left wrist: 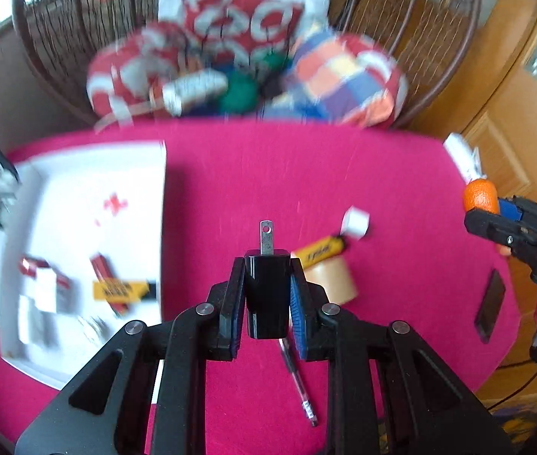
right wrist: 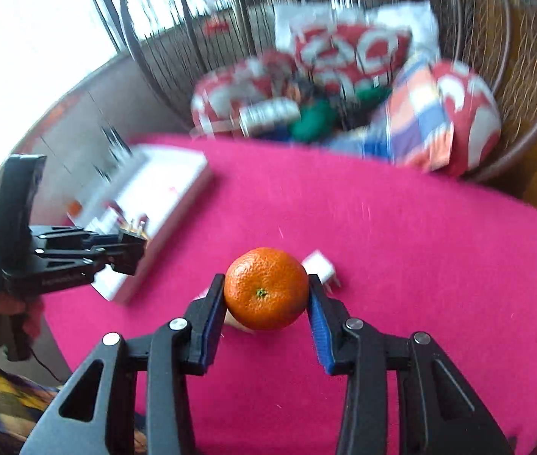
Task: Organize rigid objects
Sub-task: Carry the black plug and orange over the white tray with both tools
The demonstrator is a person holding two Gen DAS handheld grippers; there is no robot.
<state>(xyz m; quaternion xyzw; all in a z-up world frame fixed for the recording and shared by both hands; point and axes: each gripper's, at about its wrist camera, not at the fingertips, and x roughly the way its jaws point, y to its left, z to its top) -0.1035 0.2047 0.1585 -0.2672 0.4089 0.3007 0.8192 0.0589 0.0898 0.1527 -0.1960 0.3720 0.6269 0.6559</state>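
We hold a black plug (left wrist: 267, 295) clamped in the left claw (left wrist: 267, 265) and an orange (right wrist: 266, 289) in the right claw (right wrist: 266, 295), tray (left wrist: 147, 159) left of both partly filled, while tape (left wrist: 334, 278), pen (left wrist: 298, 383) and cube (left wrist: 355, 222) just beyond await sorting.

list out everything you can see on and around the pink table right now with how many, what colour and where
table: one, pink cloth, under everything
white tray: one, left side, holding small red, white and yellow items, blurred
white cube: one, centre right of table
yellow tube: one, black tip, beside the cube
tape roll: one, tan, right of the left tongs
pen: one, clear, near edge
phone: one, dark, right edge
wicker chair: one, brown, behind table, piled with red-and-white bags
charger plug: one, black, in left tongs
orange: one, in right tongs
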